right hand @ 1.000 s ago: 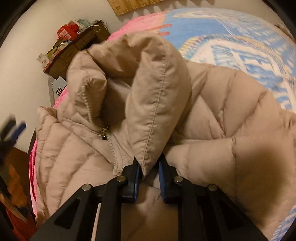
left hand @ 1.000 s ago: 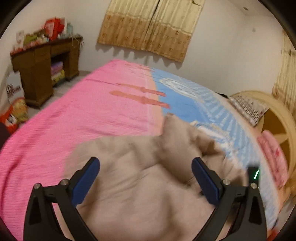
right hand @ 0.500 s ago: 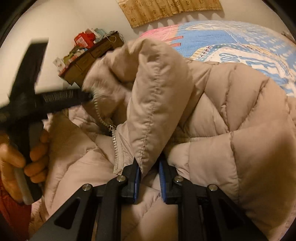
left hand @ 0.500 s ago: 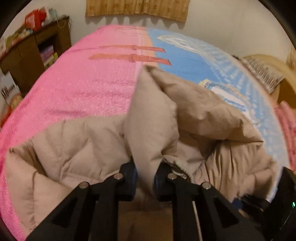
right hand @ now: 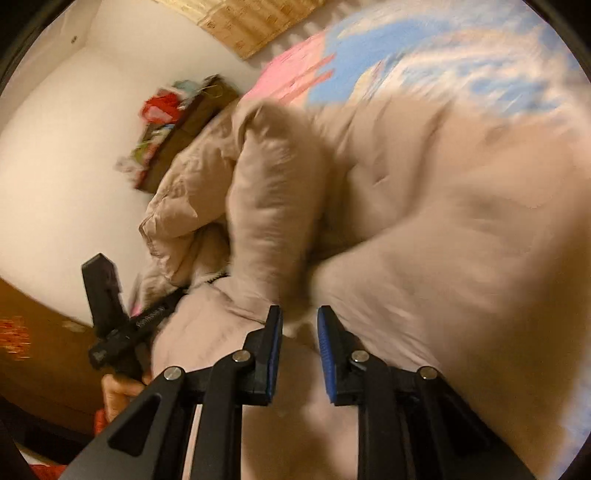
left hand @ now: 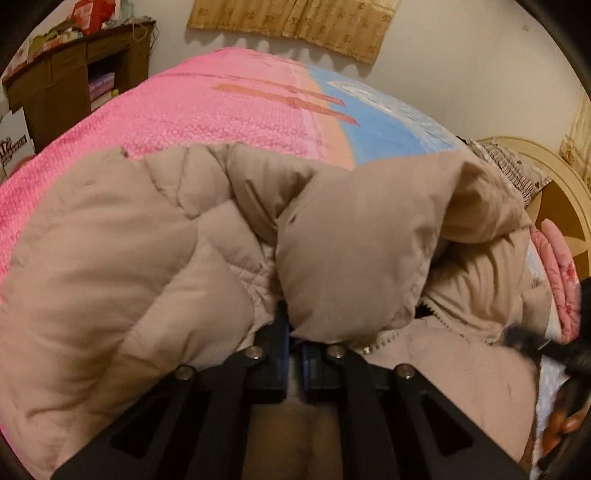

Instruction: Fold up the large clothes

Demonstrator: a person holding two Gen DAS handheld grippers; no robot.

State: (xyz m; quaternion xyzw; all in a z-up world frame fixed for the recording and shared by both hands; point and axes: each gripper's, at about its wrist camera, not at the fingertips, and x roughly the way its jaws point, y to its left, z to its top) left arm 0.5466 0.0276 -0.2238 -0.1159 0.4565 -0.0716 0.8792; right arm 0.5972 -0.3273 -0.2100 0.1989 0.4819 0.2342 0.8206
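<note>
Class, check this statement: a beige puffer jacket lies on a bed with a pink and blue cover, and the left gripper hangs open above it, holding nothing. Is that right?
Not quite. The left gripper is not open: the left wrist view shows its jaws shut on a fold of the beige puffer jacket. The rest stands: the jacket lies on the bed with the pink and blue cover.

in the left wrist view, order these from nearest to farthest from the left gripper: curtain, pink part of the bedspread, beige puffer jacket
1. beige puffer jacket: pinched in the left gripper, filling the foreground.
2. pink part of the bedspread: beyond the jacket, upper left.
3. curtain: on the far wall, top centre.
</note>
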